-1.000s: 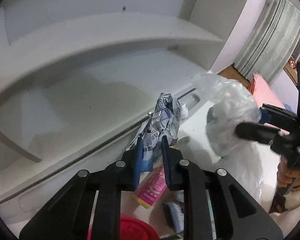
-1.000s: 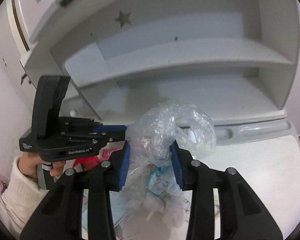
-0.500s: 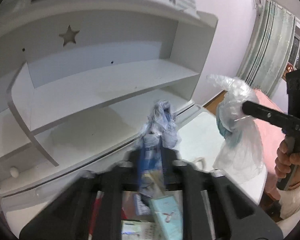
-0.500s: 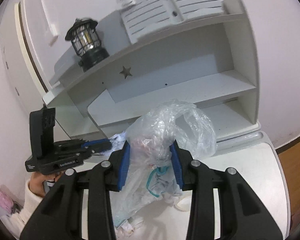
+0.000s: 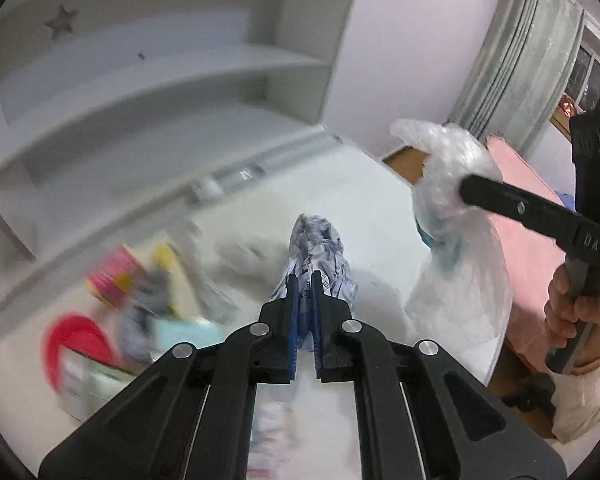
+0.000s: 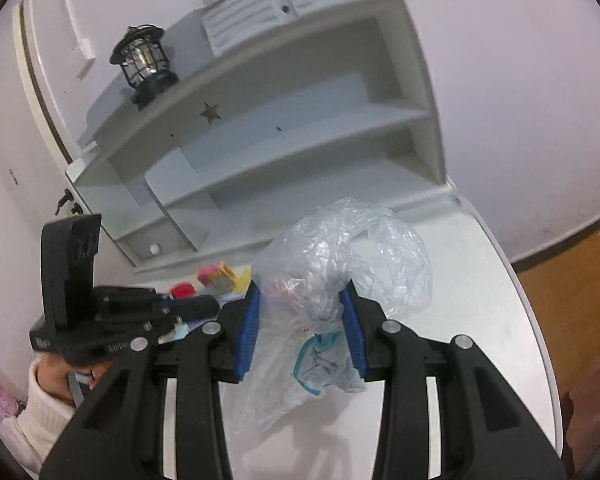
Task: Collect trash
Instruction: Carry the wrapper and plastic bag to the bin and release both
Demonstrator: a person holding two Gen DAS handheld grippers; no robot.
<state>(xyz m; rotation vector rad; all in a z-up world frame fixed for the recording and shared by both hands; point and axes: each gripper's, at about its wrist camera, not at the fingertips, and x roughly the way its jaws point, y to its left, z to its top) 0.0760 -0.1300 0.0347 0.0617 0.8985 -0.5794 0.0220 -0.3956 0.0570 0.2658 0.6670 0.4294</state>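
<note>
My left gripper (image 5: 305, 280) is shut on a crumpled printed wrapper (image 5: 318, 248) and holds it above the white desk (image 5: 364, 208). My right gripper (image 6: 302, 300) is shut on the gathered top of a clear plastic trash bag (image 6: 340, 248), which hangs over the desk (image 6: 480, 280) with some trash inside. In the left wrist view the bag (image 5: 456, 248) hangs to the right of the wrapper, with the right gripper (image 5: 466, 190) on it. In the right wrist view the left gripper (image 6: 204, 306) is at the left, level with the bag.
Blurred loose trash lies on the desk's left part: a pink and yellow box (image 5: 116, 276), a red lid (image 5: 74, 340), a teal pack (image 5: 180, 328). White shelving (image 6: 300, 140) stands behind, with a black lantern (image 6: 146, 64) on top. A pink bed (image 5: 528, 232) is at the right.
My left gripper has swung down and right with the wrapper, from facing the shelves to facing the desk, closer to the bag. My right gripper has lifted the bag and pulled back a little.
</note>
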